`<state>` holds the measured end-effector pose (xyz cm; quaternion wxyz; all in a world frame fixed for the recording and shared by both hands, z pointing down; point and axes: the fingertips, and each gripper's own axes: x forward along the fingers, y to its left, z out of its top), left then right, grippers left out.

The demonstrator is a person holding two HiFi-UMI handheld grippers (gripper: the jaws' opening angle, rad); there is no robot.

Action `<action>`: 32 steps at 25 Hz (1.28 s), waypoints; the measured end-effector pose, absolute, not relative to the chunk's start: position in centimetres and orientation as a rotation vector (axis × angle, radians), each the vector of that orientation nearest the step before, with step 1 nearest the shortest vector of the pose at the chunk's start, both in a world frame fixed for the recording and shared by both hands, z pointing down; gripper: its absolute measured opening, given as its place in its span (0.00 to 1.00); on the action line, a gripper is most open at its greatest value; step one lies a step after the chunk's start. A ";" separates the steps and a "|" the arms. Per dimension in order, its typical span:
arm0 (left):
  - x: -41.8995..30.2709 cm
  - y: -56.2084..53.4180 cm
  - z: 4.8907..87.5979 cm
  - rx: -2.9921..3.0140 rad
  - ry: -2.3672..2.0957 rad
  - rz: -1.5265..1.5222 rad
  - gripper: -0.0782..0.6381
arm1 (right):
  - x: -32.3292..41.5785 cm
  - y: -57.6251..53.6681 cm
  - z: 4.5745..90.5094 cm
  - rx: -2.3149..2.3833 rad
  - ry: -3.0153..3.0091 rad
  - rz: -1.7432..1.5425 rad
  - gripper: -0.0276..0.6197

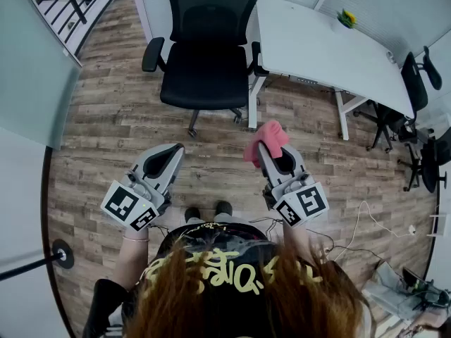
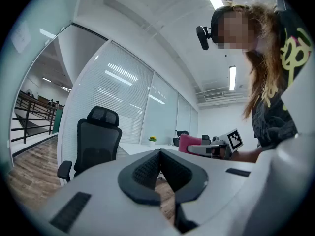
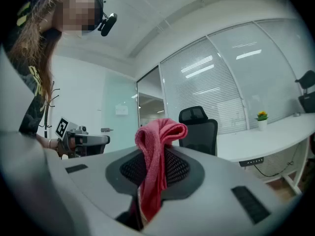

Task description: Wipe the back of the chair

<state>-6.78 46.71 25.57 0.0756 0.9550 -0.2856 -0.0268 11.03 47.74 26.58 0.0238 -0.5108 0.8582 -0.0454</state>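
Cloth (image 1: pixel 266 141), pink, is sitting pinched between the fingers of the right gripper (image 1: pixel 262 153), one fold bunching up past the tips and the rest trailing back between the pads. It is probably being held this way so that a loose wad leads into the wipe. Left gripper (image 1: pixel 173 153) is hovering level with it, off to the outer side of the right fingers, its own fingers pressed together on nothing; I judge it is being kept free to steady the seat if it swivels. Both are pointing forward at the chair (image 1: pixel 209 62), which is standing well ahead of the fingertips on the wood floor (image 1: pixel 106 118), seat facing the person. Backrest (image 1: pixel 211 2) is lying farthest beyond the tips, not yet touched. Its rear face is turning away from the fingers, so reaching round or spinning the chair is likely needed. White desk (image 1: pixel 317 48) is standing beyond the right fingers, just beside the chair.
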 end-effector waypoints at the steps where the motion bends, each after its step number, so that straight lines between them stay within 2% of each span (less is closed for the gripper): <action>1: -6.9 46.7 25.5 2.864 -0.859 -0.082 0.10 | 11.0 47.7 26.6 -1.583 2.658 -0.137 0.14; 15: -7.1 47.1 25.6 2.848 -0.862 -0.094 0.10 | 10.5 48.2 26.6 -1.581 2.671 -0.127 0.15; 32: -4.8 47.2 25.8 2.814 -0.911 -0.096 0.10 | 13.8 48.1 26.9 -1.558 2.656 -0.154 0.15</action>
